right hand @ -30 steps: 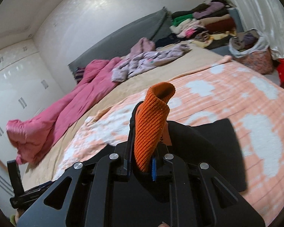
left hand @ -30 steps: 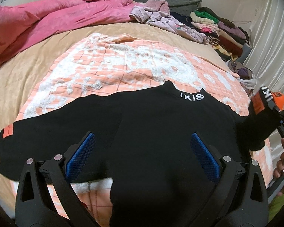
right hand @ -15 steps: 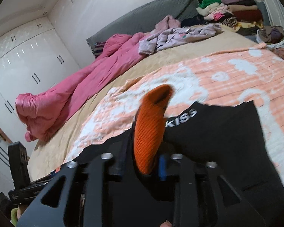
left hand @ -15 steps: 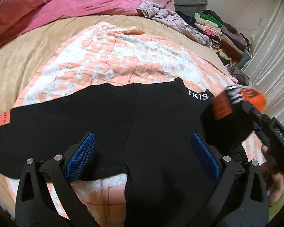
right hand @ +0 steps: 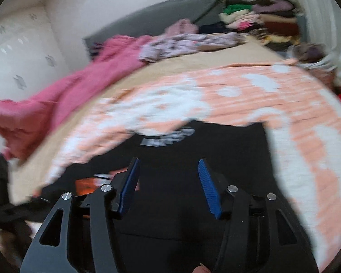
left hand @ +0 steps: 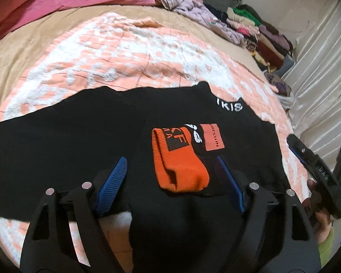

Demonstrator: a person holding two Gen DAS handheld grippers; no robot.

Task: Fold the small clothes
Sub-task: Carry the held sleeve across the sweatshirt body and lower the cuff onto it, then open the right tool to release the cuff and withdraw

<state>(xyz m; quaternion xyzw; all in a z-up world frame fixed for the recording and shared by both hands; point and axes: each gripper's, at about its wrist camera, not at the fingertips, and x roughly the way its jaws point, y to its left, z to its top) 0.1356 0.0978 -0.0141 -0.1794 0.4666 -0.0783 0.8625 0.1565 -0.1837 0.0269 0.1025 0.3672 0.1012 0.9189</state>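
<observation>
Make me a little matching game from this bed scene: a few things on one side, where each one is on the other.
Things:
1. orange cuff
2. pink quilt
3. stack of folded clothes
4. black sweater

Places:
A. bunched at the head of the bed
B. spread flat on the peach blanket
C. beside the bed near the curtain
D. folded onto the sweater's body

Pairs: 1-D, 2-A, 3-C, 4-B

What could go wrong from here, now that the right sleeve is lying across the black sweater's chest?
1. The orange cuff lies bunched and loosely rolled on the black sweater; it may slide or unroll, spoiling the fold.
2. The left sleeve is still spread out; dragging it in could shift the body on the soft peach blanket.
3. The open left gripper hovers around the cuff; a finger could snag it.
</observation>
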